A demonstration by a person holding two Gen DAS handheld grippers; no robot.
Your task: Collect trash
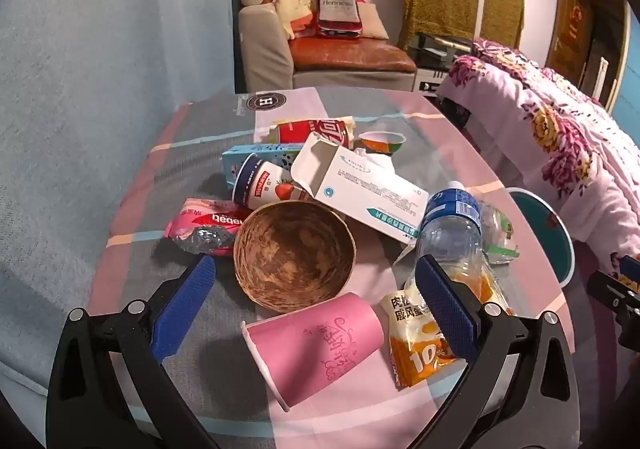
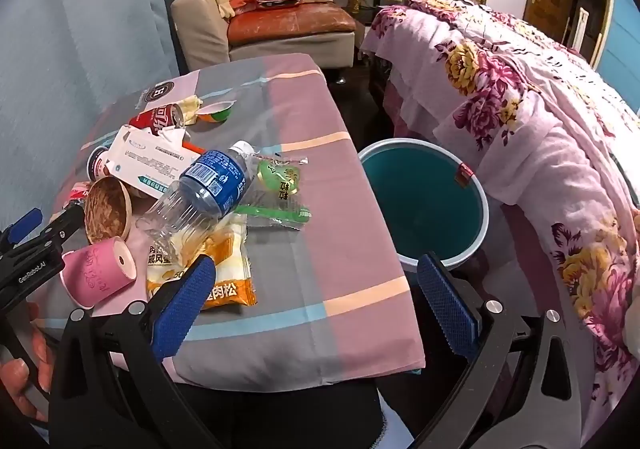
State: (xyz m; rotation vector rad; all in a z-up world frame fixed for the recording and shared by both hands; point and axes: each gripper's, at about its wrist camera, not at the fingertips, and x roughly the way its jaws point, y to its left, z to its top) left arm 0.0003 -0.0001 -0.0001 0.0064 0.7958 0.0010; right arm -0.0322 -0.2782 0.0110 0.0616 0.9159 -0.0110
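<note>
- Bed with a floral cover stands to my right, a sofa beyond the table.
- Teal bin, nothing visible inside, sits between table and bed.
- Trash is heaped on the table: box, bottle, brown bowl lying empty, pink cup on its side.
- My left gripper gapes wide over the cup, holding nothing; my right gripper likewise, over the table edge.

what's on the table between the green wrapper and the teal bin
Nothing: in the right wrist view, only bare tablecloth runs from the green wrapper to the table edge, then the teal bin on the floor.
</note>
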